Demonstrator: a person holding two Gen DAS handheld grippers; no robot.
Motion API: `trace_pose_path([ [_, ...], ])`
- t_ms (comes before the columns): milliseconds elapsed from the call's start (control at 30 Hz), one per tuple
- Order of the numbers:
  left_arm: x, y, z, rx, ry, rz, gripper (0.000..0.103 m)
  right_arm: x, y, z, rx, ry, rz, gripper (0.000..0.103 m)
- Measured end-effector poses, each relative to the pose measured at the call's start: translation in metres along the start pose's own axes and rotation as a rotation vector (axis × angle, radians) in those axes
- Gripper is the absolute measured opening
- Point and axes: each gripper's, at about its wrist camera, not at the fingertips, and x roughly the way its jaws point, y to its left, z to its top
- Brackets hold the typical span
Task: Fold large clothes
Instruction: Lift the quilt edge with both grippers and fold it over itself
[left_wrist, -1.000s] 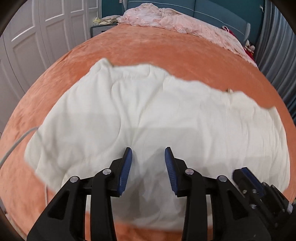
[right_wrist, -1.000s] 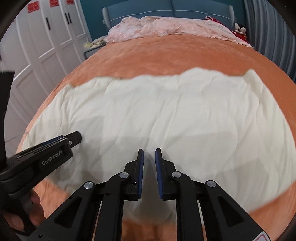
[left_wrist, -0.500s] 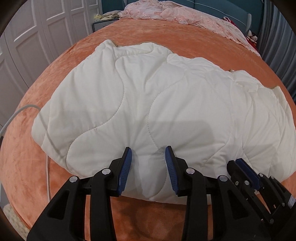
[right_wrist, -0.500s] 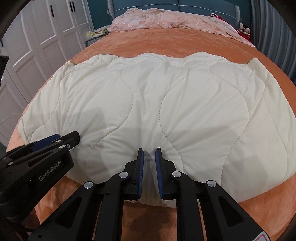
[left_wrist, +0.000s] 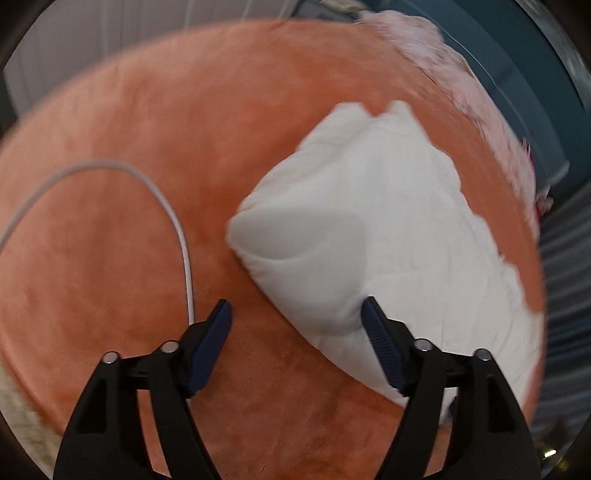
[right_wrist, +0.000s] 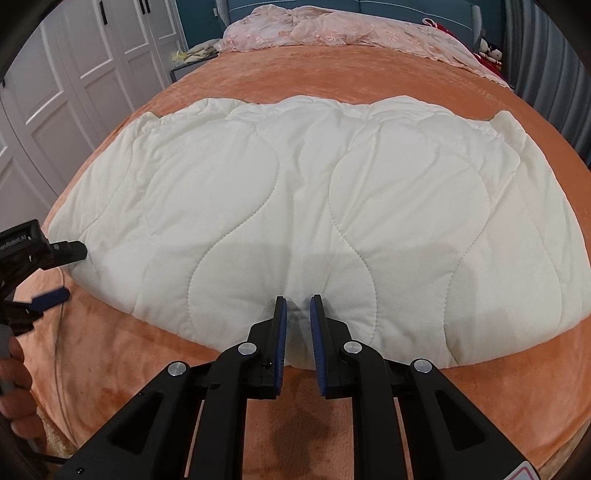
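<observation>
Since half a second ago, we are seeing the left gripper (left_wrist: 295, 314) swing away from the quilt's near edge toward its left corner, its fingers now spread wide and released; the left wrist view is blurring with the motion. The right gripper (right_wrist: 297, 308) is keeping its place at the middle of the near edge, its blue pads (right_wrist: 280, 325) clenched narrowly on a pinch of the cream fabric.

The cream quilt (right_wrist: 295, 206) is lying folded on the orange bedspread (right_wrist: 332, 70), filling the centre of the right wrist frame. Wavy stitched seams are running from its far edge to its near edge, dividing puffy panels, and a small corner is sticking up at the upper right. In the left wrist frame, its rounded corner (left_wrist: 266, 236) is sitting at centre, with the right-hand finger touching the fabric. A white cable (left_wrist: 177, 229) is curving across the bedspread at left. A pink lace cover (right_wrist: 332, 29) is lying along the top.
</observation>
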Motion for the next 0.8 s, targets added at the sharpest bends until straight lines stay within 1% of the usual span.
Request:
trace_pose_path([
  [33, 0.003, 0.005, 0.002, -0.039, 0.013, -0.029, 0.077, 0.001, 0.001, 0.0, -0.008, 0.0, -0.005, 0.014],
  [67, 0.003, 0.007, 0.003, -0.064, 0.009, -0.05, 0.078, 0.002, 0.002, 0.0, -0.021, 0.0, -0.011, 0.014],
  [100, 0.003, 0.005, 0.005, -0.074, 0.007, -0.065, 0.078, 0.003, 0.003, 0.0, -0.028, -0.001, -0.014, 0.014],
  [133, 0.004, 0.001, 0.006, -0.076, 0.013, -0.101, 0.078, 0.004, 0.004, 0.0, -0.044, -0.001, -0.018, 0.014],
  [167, 0.006, -0.003, 0.007, -0.077, 0.027, -0.135, 0.074, 0.005, 0.005, 0.0, -0.051, -0.001, -0.02, 0.014],
  [200, 0.009, -0.008, 0.008, -0.083, 0.055, -0.169, 0.058, 0.007, 0.004, 0.001, -0.059, 0.001, -0.019, 0.014],
  [233, 0.011, -0.014, 0.007, -0.085, 0.077, -0.175, 0.052, 0.008, 0.004, 0.001, -0.062, 0.002, -0.018, 0.014],
  [267, 0.01, -0.02, 0.007, -0.078, 0.074, -0.171, 0.041, 0.008, 0.003, 0.002, -0.063, 0.005, -0.013, 0.014],
  [300, 0.004, -0.029, 0.007, -0.046, 0.059, -0.161, 0.03, 0.007, 0.003, 0.003, -0.06, 0.008, -0.008, 0.014],
  [367, -0.012, -0.047, 0.004, 0.019, 0.02, -0.151, 0.019, 0.0, 0.0, 0.005, -0.029, 0.018, 0.012, 0.014],
  [400, -0.022, -0.055, 0.003, 0.044, 0.001, -0.162, 0.017, -0.004, -0.002, 0.006, -0.011, 0.022, 0.024, 0.014],
  [467, -0.049, -0.076, 0.0, 0.114, -0.045, -0.19, 0.015, -0.01, -0.006, 0.002, 0.007, 0.023, 0.047, 0.014],
  [533, -0.069, -0.1, -0.004, 0.176, -0.066, -0.215, 0.014, -0.016, -0.01, -0.006, 0.013, 0.02, 0.065, 0.014],
  [600, -0.094, -0.135, -0.016, 0.277, -0.102, -0.243, 0.013, -0.024, -0.014, -0.013, 0.02, 0.013, 0.089, 0.014],
  [633, -0.106, -0.158, -0.026, 0.338, -0.122, -0.26, 0.013, -0.032, -0.02, -0.019, 0.027, 0.005, 0.105, 0.014],
  [667, -0.113, -0.171, -0.03, 0.372, -0.131, -0.272, 0.013, -0.036, -0.023, -0.022, 0.03, 0.0, 0.11, 0.014],
  [733, -0.127, -0.213, -0.055, 0.476, -0.141, -0.314, 0.013, -0.054, -0.037, -0.031, 0.036, -0.024, 0.106, 0.015],
  [800, -0.126, -0.245, -0.069, 0.544, -0.126, -0.351, 0.013, -0.068, -0.051, -0.036, 0.04, -0.044, 0.089, 0.015],
])
